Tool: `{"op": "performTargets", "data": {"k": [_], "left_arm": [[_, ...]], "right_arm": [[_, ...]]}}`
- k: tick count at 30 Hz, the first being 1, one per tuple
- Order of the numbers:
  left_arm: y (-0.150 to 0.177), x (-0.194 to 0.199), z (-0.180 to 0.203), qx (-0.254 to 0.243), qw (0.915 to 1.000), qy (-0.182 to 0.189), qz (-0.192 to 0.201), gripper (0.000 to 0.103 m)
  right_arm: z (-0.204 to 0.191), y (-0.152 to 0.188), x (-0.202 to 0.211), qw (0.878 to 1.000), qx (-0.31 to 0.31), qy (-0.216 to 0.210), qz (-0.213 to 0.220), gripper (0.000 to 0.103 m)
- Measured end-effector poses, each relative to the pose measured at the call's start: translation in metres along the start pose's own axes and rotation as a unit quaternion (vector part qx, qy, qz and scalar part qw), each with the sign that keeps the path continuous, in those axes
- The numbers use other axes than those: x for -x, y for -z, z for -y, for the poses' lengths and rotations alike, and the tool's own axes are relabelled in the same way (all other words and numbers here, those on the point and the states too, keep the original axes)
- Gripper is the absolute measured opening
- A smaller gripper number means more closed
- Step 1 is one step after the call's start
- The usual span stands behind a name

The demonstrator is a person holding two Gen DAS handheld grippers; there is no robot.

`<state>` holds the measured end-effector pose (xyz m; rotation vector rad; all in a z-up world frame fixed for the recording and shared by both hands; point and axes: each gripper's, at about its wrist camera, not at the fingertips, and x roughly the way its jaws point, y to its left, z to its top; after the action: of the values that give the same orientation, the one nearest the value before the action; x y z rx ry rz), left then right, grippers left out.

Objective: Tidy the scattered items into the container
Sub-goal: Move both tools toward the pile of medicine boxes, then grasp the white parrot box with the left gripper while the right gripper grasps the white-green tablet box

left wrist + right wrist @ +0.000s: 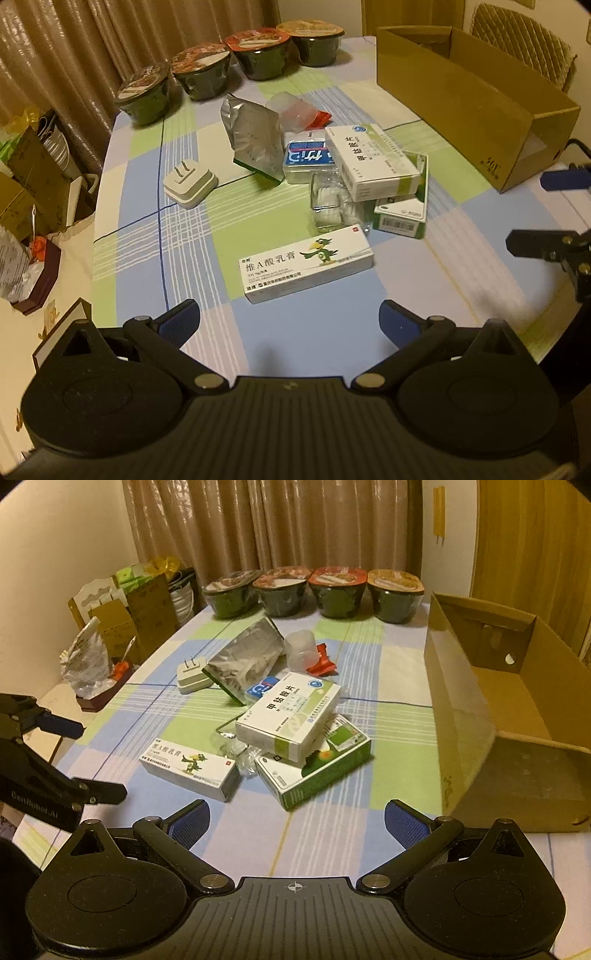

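Note:
A pile of small items lies mid-table: a long white ointment box with a green bird (pixel 306 264) (pixel 190 768), a white medicine box (pixel 373 162) (pixel 291 710) stacked on a green-and-white box (pixel 400 212) (pixel 314 771), a silver foil pouch (pixel 255 138) (pixel 242 657), a white plug adapter (pixel 190 183) (pixel 191 674), a blue tin (pixel 308 160) and clear plastic wrap (pixel 327 201). An empty cardboard box (pixel 476 99) (pixel 509 716) stands on the right. My left gripper (pixel 290 323) is open just short of the ointment box. My right gripper (pixel 295 825) is open, nothing between its fingers.
Several sealed instant-noodle bowls (pixel 314 590) line the table's far edge. A clear cup (pixel 301 648) and a red wrapper (pixel 321 662) lie behind the pile. Bags and boxes (pixel 129 609) crowd the floor left of the checked tablecloth (pixel 399 775).

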<state>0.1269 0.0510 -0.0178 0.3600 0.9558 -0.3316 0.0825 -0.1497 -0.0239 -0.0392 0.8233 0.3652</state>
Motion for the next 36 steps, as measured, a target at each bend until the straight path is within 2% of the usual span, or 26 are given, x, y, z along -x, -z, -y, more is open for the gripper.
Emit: {"op": "performTargets", "data": {"k": [8, 13, 21, 26, 33, 35, 36], "left_arm": [[-0.003, -0.022, -0.008, -0.03, 0.9995, 0.01, -0.009, 0.101], [-0.005, -0.031, -0.012, -0.066, 0.9974, 0.03, -0.002, 0.101], [-0.014, -0.05, -0.023, -0.153, 0.9853, 0.071, 0.029, 0.101], [-0.022, -0.065, -0.035, -0.161, 0.9812, 0.098, 0.038, 0.101], [-0.025, -0.086, -0.038, -0.192, 0.9735, 0.116, 0.046, 0.101], [-0.025, -0.09, -0.037, -0.203, 0.97, 0.124, 0.048, 0.097], [-0.026, -0.092, -0.036, -0.21, 0.9683, 0.128, 0.048, 0.096]], "right_arm": [[-0.003, -0.023, -0.021, 1.0, -0.021, 0.0, -0.017, 0.103], [-0.004, -0.042, -0.036, 0.999, -0.031, 0.0, -0.02, 0.103], [-0.005, -0.071, -0.073, 0.996, -0.079, 0.003, -0.031, 0.103], [-0.006, -0.079, -0.1, 0.993, -0.11, 0.015, -0.043, 0.103], [-0.006, -0.08, -0.129, 0.992, -0.107, 0.041, -0.059, 0.103], [-0.007, -0.079, -0.132, 0.992, -0.097, 0.044, -0.062, 0.103], [-0.007, -0.078, -0.132, 0.993, -0.088, 0.047, -0.063, 0.1]]}}
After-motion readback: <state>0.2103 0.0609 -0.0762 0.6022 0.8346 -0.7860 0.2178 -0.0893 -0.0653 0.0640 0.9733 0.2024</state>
